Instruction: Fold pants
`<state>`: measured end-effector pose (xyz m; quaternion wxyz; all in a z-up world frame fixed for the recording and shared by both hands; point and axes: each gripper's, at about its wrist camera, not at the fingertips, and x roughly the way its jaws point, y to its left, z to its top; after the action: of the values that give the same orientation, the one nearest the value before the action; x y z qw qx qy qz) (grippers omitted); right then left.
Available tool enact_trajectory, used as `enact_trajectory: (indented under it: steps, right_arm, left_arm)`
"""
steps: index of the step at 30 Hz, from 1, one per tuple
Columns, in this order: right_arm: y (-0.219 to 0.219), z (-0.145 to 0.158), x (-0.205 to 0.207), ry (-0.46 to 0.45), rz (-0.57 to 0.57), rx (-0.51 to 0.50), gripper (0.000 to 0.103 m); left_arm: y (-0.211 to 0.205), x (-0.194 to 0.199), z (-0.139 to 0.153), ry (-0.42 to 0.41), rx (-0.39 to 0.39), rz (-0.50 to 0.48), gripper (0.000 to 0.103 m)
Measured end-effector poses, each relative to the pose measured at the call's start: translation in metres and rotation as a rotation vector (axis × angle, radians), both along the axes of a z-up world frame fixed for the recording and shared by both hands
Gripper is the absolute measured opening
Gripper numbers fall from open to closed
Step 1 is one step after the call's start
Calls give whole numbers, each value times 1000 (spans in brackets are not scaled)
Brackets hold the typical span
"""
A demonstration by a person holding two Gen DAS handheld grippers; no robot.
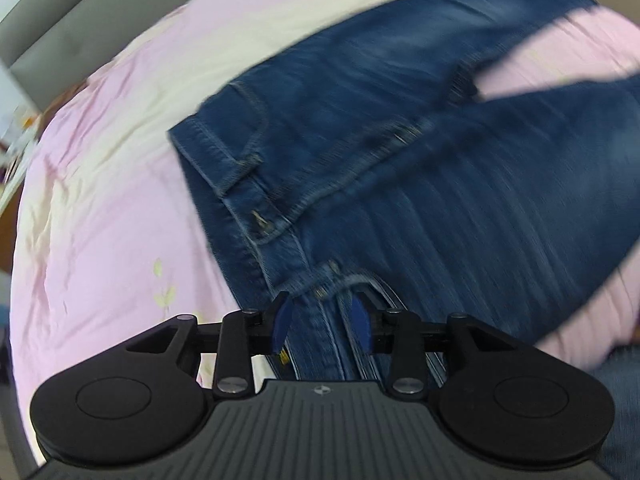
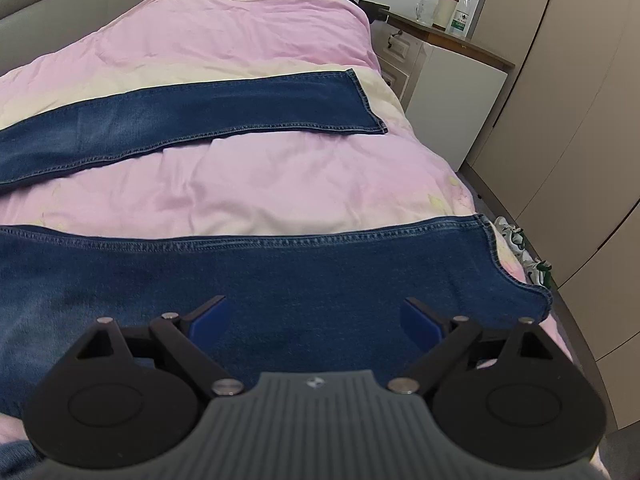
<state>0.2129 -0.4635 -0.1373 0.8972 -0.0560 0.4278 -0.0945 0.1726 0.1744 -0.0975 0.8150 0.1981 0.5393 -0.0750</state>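
- Left gripper (image 1: 320, 322): your jaws stand partly apart over the jeans (image 1: 400, 128) waistband, denim between the blue pads (image 1: 282, 320), not pinched.
- Right gripper (image 2: 316, 320): spread wide, nothing held, above the near leg (image 2: 320, 264); its hem reaches the bed edge.
- Far leg (image 2: 200, 108) lies flat, well apart; bare pink quilt (image 2: 260, 184) between.
- Stitched, faded denim; wrinkled quilt.
- Nightstand (image 2: 452, 64) and cabinets on the right.

We are finding no readable text; the bottle (image 2: 459, 16) label on the counter (image 2: 472, 46) is reading too small.
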Motion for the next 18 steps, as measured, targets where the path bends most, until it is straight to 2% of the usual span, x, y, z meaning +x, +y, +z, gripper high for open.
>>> enact_trajectory:
  steps: [6, 8, 10, 13, 16, 18]
  right_arm:
    - [-25, 7, -33, -4, -1, 12, 89]
    - [-33, 6, -40, 9, 10, 9, 89]
    - [-40, 5, -46, 29, 8, -12, 89]
    - [-54, 9, -58, 22, -32, -24, 89]
    - [-67, 17, -71, -1, -68, -4, 90]
    - [-72, 19, -78, -10, -81, -8, 92]
  left_arm:
    - [-46, -35, -13, 130, 27, -218, 51]
    - [-65, -40, -21, 169, 31, -283, 66]
    - [-81, -44, -32, 222, 50, -338, 70]
    - [-97, -42, -47, 287, 96, -384, 70]
    - [-108, -35, -56, 329, 72, -371, 73]
    - [-115, -31, -64, 378, 90, -372, 73]
